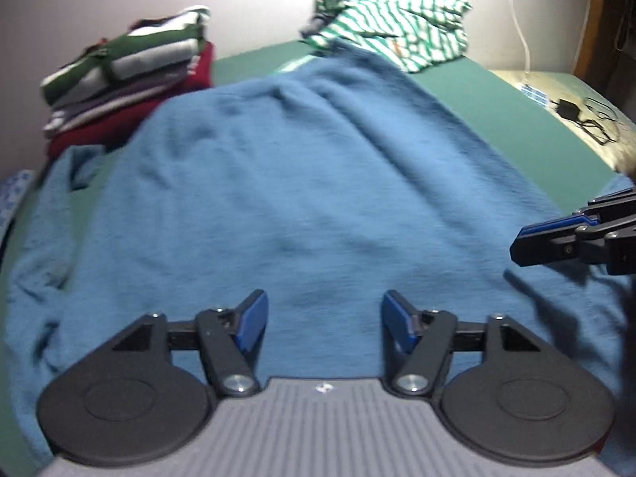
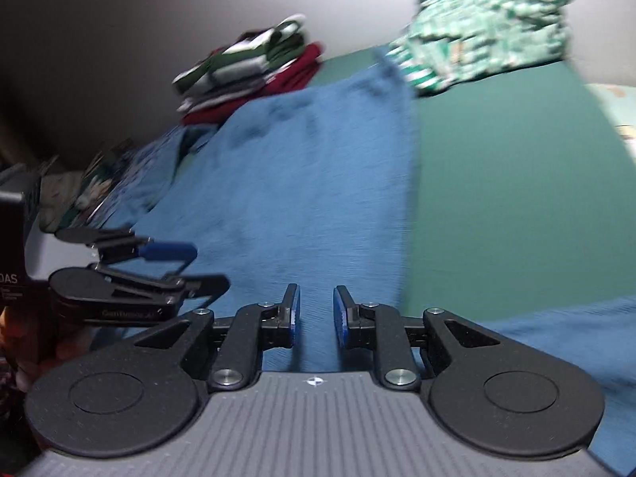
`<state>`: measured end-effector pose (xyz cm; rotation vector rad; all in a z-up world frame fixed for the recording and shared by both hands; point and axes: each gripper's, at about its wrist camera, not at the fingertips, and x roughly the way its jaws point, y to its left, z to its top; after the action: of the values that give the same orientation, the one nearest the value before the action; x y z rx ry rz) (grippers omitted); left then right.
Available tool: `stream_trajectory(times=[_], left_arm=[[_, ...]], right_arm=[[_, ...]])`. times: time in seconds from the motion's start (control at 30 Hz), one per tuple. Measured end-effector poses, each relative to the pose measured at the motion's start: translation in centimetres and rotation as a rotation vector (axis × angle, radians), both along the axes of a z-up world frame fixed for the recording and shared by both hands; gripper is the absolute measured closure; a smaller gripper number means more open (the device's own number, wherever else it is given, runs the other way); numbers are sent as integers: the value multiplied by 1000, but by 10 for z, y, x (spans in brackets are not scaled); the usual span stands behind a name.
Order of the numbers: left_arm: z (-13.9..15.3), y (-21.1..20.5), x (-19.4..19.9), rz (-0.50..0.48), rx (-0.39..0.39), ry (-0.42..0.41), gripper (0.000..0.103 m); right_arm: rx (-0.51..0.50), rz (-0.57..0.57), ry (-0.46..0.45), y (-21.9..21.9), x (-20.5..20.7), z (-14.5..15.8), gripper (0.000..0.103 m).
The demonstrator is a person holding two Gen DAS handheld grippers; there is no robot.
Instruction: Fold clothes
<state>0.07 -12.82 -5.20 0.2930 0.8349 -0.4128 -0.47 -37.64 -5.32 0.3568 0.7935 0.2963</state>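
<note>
A large blue garment (image 1: pixel 298 179) lies spread flat on the green surface (image 1: pixel 536 119), with a sleeve bunched at its left edge. My left gripper (image 1: pixel 324 306) hovers over the garment's near part, jaws wide open with nothing between them. My right gripper (image 1: pixel 520 244) comes in at the right edge of the left wrist view, over the garment's right side. In the right wrist view my right gripper (image 2: pixel 317 312) stands open by a narrow gap above the blue garment (image 2: pixel 298 179), holding nothing. The left gripper (image 2: pixel 208 268) shows at the left, open.
A stack of folded clothes (image 1: pixel 127 75) (image 2: pixel 254 75) sits at the back left against the wall. A crumpled green-and-white striped garment (image 1: pixel 397 28) (image 2: pixel 485 20) lies at the back right. A black charger with its cable (image 1: pixel 568 109) rests at the far right.
</note>
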Motion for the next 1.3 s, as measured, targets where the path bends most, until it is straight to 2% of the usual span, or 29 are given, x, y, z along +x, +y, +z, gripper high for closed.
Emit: stream_trajectory(times=[0.07,0.17,0.23,0.27,0.33,0.37,0.4,0.43,0.5,0.57,0.67,0.7,0.77,0.87,0.93,1.0,1.03,1.1,1.17,1.23,1.3], left_arm=[[-2,16,2,15,21,-47,14],[-6,41,12,35,34,-90,7],[-7,56,20,42,31,-104,5],[-7,64,26,33,17,-94,2],[-6,79,37,15,-11,-73,1],[-4,84,42,6,-23,-65,3],[1,86,46,-2,-32,-63,13],[6,87,52,-19,-53,-51,37],[18,89,69,-72,-125,-16,32],[24,90,88,-88,-166,-25,30],[17,86,125,-74,-134,-36,31],[12,85,139,-65,-117,-34,33],[3,86,167,-39,-79,-19,50],[2,93,204,-10,-72,-19,50],[7,100,224,-6,-91,-23,49],[12,106,243,-12,-118,-15,43],[13,108,252,-26,-135,8,39],[12,111,267,-59,-187,79,40],[8,114,279,-77,-238,153,40],[3,116,286,-59,-287,210,40],[0,118,287,-45,-339,234,38]], right_arm=[[-19,3,-18,8,12,0,81],[-69,-34,-34,3,27,3,84],[-144,-125,-39,-8,34,3,99],[-152,-160,-30,-15,40,3,103],[-162,-228,-10,-27,51,4,103],[-172,-255,3,-28,57,6,103],[-182,-272,16,-27,64,10,103],[-196,-282,8,-22,70,16,94],[-201,-247,-25,-9,86,25,91],[-189,-196,-23,6,109,29,90],[-206,-154,-2,23,145,22,88],[-221,-158,3,24,155,19,88],[-237,-198,20,15,174,13,89],[-214,-245,26,-9,188,10,88],[-307,-308,30,-17,194,14,89],[-303,-346,19,-31,197,22,89],[-295,-363,14,-38,198,26,88],[-237,-353,-9,-46,202,37,87],[-265,-315,-44,-39,211,43,82],[-324,-287,-80,-30,219,47,64],[-348,-284,-93,-26,231,45,61]])
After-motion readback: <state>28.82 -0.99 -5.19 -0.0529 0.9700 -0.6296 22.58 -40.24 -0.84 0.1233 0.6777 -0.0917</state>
